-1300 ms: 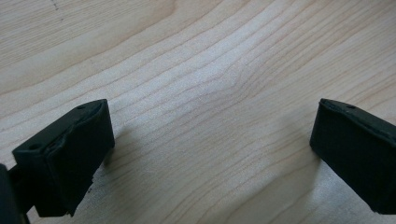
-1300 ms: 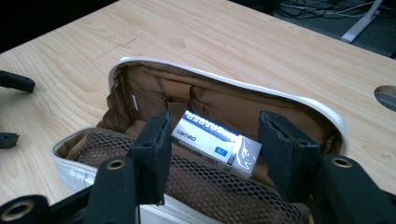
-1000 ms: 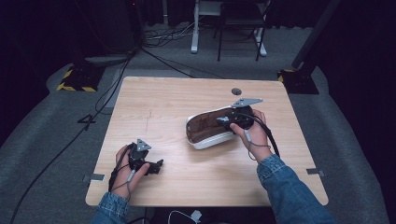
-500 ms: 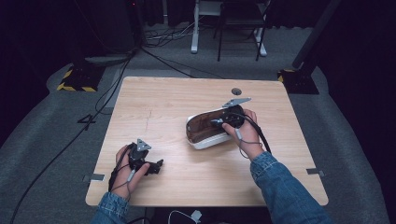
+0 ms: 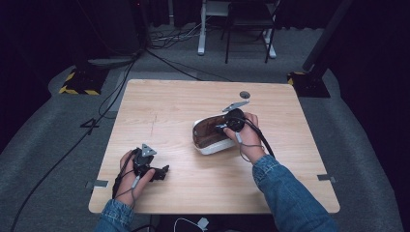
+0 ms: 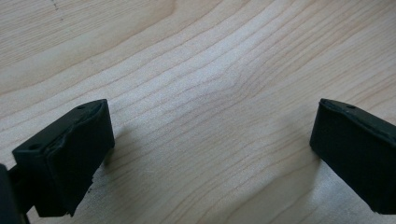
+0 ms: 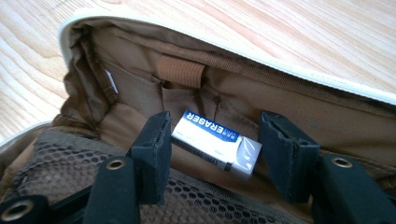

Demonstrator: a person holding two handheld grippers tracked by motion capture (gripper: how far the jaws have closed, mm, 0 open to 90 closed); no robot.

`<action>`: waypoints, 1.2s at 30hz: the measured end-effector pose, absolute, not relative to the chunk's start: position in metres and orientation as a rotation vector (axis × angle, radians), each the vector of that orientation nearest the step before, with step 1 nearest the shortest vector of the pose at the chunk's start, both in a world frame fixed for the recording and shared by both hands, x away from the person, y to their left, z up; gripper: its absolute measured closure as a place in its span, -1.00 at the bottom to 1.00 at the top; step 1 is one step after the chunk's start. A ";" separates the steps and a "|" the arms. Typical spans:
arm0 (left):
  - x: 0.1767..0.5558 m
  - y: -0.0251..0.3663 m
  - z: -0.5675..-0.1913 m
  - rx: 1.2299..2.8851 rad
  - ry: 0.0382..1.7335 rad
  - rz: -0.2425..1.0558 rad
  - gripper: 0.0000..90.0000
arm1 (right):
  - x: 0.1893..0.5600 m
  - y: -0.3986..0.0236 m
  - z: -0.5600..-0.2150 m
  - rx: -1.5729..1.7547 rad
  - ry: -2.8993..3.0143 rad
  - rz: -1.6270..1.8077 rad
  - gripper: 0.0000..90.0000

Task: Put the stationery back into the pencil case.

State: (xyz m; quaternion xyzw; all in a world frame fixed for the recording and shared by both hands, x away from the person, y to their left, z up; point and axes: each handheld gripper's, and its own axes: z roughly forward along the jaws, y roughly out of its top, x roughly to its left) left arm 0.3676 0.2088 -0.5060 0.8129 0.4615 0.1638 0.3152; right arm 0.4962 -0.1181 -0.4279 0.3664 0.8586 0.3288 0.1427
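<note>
Wooden table [image 5: 169,111], high view: white pencil case [image 5: 209,137] right of centre, right gripper [image 5: 223,128] at its 3 o'clock mouth; left gripper [image 5: 162,172] near the 7 o'clock corner. Left gripper view: jaws spread wide over bare wood. Right gripper view: jaws clenched on an eraser [image 7: 215,143], inside the case's brown lining [image 7: 299,102], above mesh [image 7: 56,163].

I see a pale wooden table [image 6: 205,70] with fine, matt grain. The white-edged pouch [image 7: 233,51] has a brown woven cloth lining, a ribbed elastic loop and a coarse mesh pocket. The white eraser [image 7: 215,144] wears a glossy blue-and-white paper sleeve. My right gripper [image 7: 212,156] has matt black pads, rubbery and slightly rough, with brass-coloured metal eyelets.
</note>
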 end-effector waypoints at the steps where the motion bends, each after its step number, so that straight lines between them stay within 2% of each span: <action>1: 0.368 0.209 -0.506 2.142 1.216 0.432 -1.00 | 0.497 -0.118 -0.428 1.060 2.477 0.945 0.01; 10: 0.368 0.209 -0.506 2.140 1.216 0.430 -1.00 | 0.497 -0.120 -0.427 1.085 2.433 0.997 -0.23; 15: 0.369 0.208 -0.506 2.147 1.203 0.432 -1.00 | 0.492 -0.125 -0.422 1.073 2.419 1.028 -0.25; 36: 0.369 0.208 -0.506 2.147 1.205 0.432 -1.00 | 0.441 -0.195 -0.385 1.046 2.296 1.216 -0.38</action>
